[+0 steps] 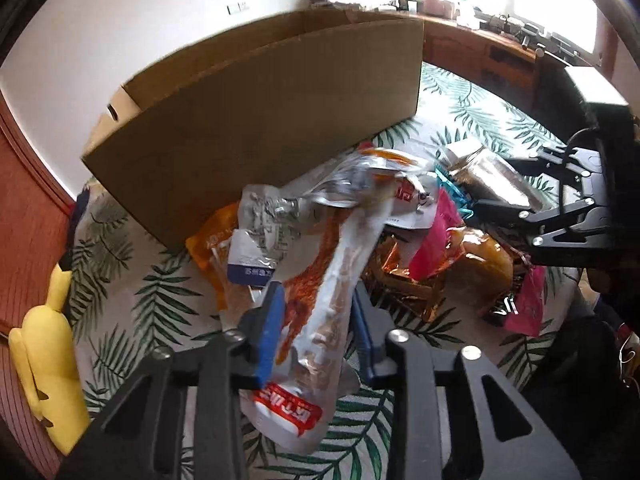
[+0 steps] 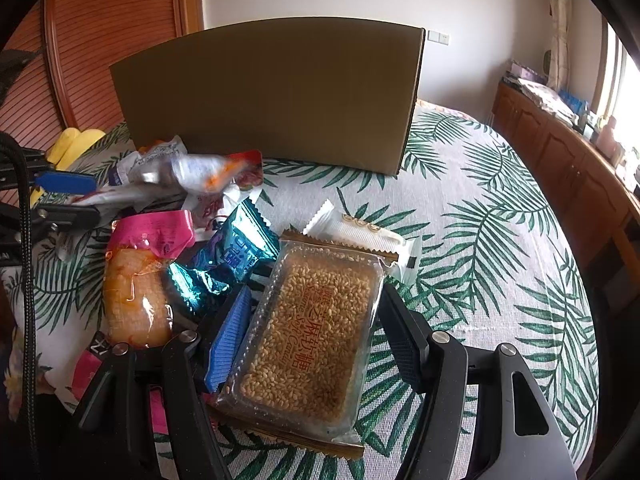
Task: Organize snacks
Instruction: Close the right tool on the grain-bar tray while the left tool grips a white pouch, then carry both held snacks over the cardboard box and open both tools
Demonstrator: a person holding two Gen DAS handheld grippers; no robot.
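Observation:
My left gripper (image 1: 316, 312) is shut on a long white-and-orange snack pouch (image 1: 332, 280) and holds it above the snack pile; the pouch is blurred, and it also shows in the right wrist view (image 2: 180, 176). My right gripper (image 2: 316, 312) is open, with its jaws on either side of a clear pack of sesame soft candy (image 2: 308, 336) that lies on the cloth. A large brown cardboard box (image 1: 256, 116) stands behind the pile, and it also shows in the right wrist view (image 2: 272, 96). The right gripper (image 1: 560, 216) appears at the right of the left wrist view.
Loose snacks lie on the palm-leaf cloth (image 2: 500, 240): a pink-wrapped bun (image 2: 136, 280), teal packets (image 2: 236, 248), a white wafer packet (image 2: 364, 232), an orange pouch (image 1: 216, 244). A yellow plush toy (image 1: 44, 344) lies at the left. A wooden cabinet (image 2: 560, 152) runs along the right.

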